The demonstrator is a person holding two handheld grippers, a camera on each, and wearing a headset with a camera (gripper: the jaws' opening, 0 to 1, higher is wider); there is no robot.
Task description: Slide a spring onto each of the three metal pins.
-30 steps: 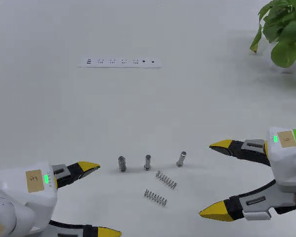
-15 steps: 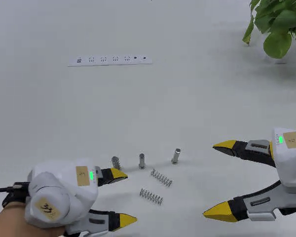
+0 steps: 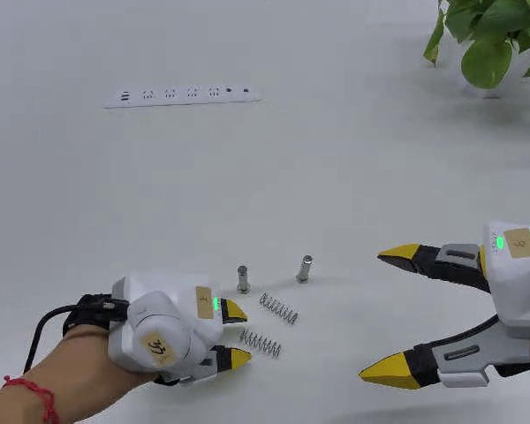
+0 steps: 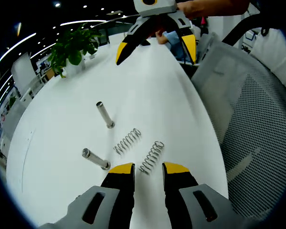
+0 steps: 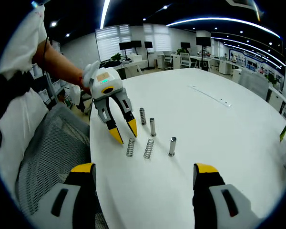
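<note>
Left gripper [image 3: 246,334] just short of spring [image 3: 261,343], tan label [image 3: 204,302] unreadable

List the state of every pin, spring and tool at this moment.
left tool, open narrowly, tips by the near spring, gripping nothing
right tool, open wide, empty
sprung pin, upright, spring already on it
middle pin, upright, bare
third pin, upright, bare
near spring, loose, lying flat
far spring, loose, lying flat

head: high, downward | gripper views: low, seemingly opposed | shared: springs [image 3: 278,307]
</note>
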